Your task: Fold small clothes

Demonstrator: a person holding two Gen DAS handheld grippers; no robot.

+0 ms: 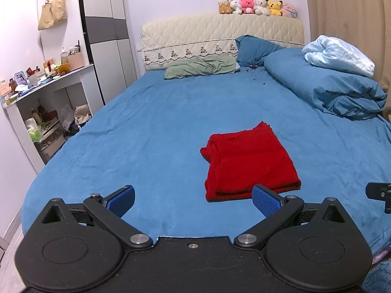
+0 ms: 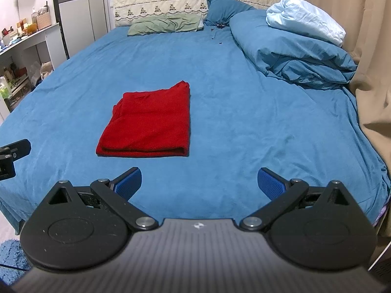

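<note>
Fingers spread wide, my left gripper (image 1: 193,200) hovers empty over the blue bedsheet (image 1: 146,122); the folded red knit garment (image 1: 246,163) lies flat between my tools, and my right gripper (image 2: 199,183), equally wide, holds nothing beside it.

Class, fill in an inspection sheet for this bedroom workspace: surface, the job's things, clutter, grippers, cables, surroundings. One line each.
Surface: blue bed sheet, lightly wrinkled.
Job's things: red garment lying folded in a rough rectangle on the sheet, touched by neither gripper.
Clutter: small dark bits near the pillows; bundled blue duvet with a pale blue blanket on top.
Grippers: left gripper open, empty; right gripper open, empty; both short of the garment.
Cables: nothing seen.
Surroundings: quilted headboard, plush toys, crowded shelf, beige curtain.
</note>
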